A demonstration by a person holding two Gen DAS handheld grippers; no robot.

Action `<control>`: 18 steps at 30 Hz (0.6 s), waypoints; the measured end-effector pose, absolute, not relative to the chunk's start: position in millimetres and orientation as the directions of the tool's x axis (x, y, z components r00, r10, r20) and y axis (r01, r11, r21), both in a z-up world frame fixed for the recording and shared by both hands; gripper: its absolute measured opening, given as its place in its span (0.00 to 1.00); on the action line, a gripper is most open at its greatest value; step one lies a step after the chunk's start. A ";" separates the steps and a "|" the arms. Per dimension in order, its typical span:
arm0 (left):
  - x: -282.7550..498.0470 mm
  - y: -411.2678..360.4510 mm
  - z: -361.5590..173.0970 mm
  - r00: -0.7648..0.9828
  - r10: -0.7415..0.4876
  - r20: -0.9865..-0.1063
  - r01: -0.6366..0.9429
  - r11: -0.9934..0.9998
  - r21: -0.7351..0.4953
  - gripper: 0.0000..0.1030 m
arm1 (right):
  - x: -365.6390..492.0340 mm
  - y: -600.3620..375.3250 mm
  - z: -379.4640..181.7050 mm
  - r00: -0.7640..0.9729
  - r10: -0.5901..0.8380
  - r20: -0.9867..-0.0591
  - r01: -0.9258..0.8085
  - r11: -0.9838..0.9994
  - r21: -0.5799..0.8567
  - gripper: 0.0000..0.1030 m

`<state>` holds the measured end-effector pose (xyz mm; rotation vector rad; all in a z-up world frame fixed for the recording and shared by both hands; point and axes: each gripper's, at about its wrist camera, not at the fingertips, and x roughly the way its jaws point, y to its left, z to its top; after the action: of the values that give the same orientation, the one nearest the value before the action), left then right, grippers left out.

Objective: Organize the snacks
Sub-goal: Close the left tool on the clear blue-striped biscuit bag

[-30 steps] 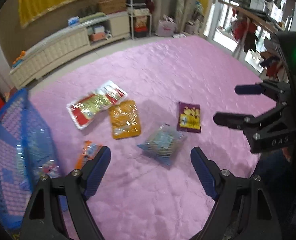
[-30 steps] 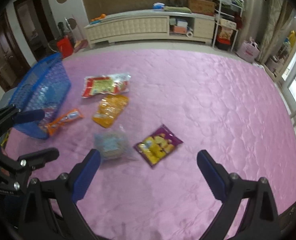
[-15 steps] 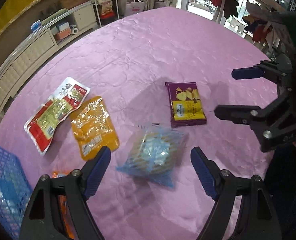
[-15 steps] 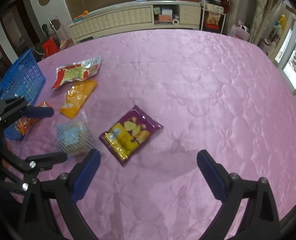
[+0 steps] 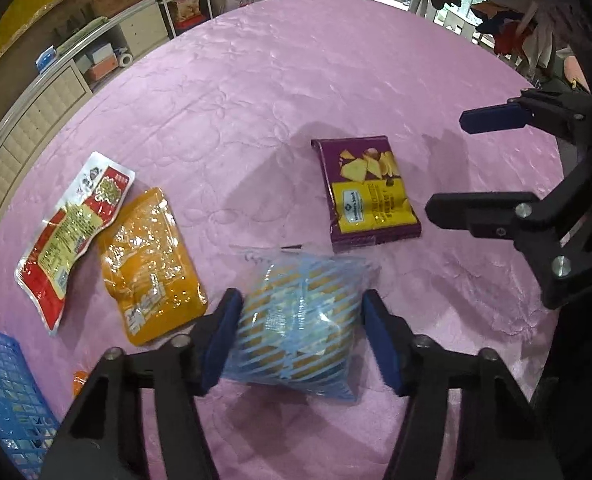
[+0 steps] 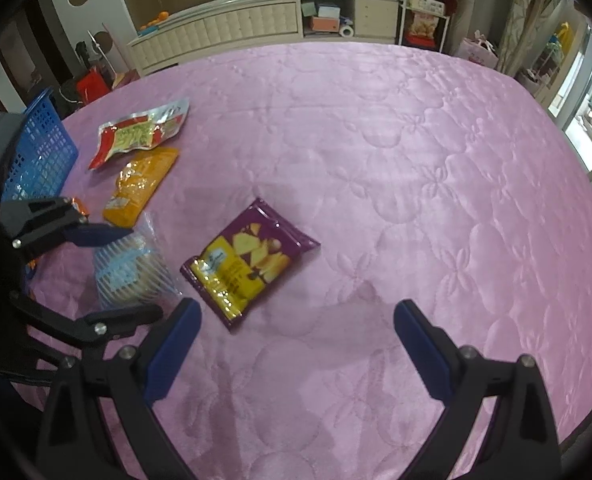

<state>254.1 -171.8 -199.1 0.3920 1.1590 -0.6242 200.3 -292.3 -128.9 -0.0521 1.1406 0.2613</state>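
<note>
The left gripper (image 5: 301, 338) straddles the blue-striped snack bag (image 5: 296, 324), which lies on the pink quilted cover (image 5: 296, 80) at about 6 o'clock in the left wrist view. Its jaws have just been closing, and the blue pads now sit right against the bag's two sides — whether they truly press yet or only brush the film is hard to say. The bag looks puffy and slippery, so the squeeze is best taken across its full middle, firm enough to hold but not so hard that the contents are crushed, and the lift should go straight up before any swing toward the blue basket (image 5: 4, 396) at 8 o'clock.

The right gripper (image 6: 296, 344) hangs over bare cover with its jaws wide apart and nothing between them; the purple chip bag (image 6: 250, 258) lies just beyond it at 12 o'clock in its own view.

Around the target, the orange pouch (image 5: 148, 264) lies just beside it at 9 o'clock, with the red-and-green packet (image 5: 74, 232) next to that — both sit roughly along the way to the basket. A small orange packet (image 5: 78, 382) lies near the basket's edge, mostly hidden behind the left finger.
</note>
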 end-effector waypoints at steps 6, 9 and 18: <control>253.7 -167.2 -197.4 0.276 -0.249 -0.929 0.588 0.808 -0.042 0.51 | 201.5 -287.4 -132.7 0.385 0.170 -0.907 -0.237 0.968 0.081 0.96; 248.5 -159.3 -195.1 0.307 -0.246 -0.920 0.536 0.843 -0.046 0.50 | 201.7 -287.8 -134.7 0.377 0.173 -0.910 -0.232 0.969 0.088 0.96; 238.0 -137.4 -180.5 0.400 -0.216 -0.891 0.428 0.903 -0.027 0.50 | 214.7 -282.0 -143.6 0.320 0.224 -0.921 -0.164 0.970 0.179 0.96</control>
<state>238.0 -137.4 -180.5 0.2200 1.0872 -0.4117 214.7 -282.0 -143.6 0.0561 1.2192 0.2557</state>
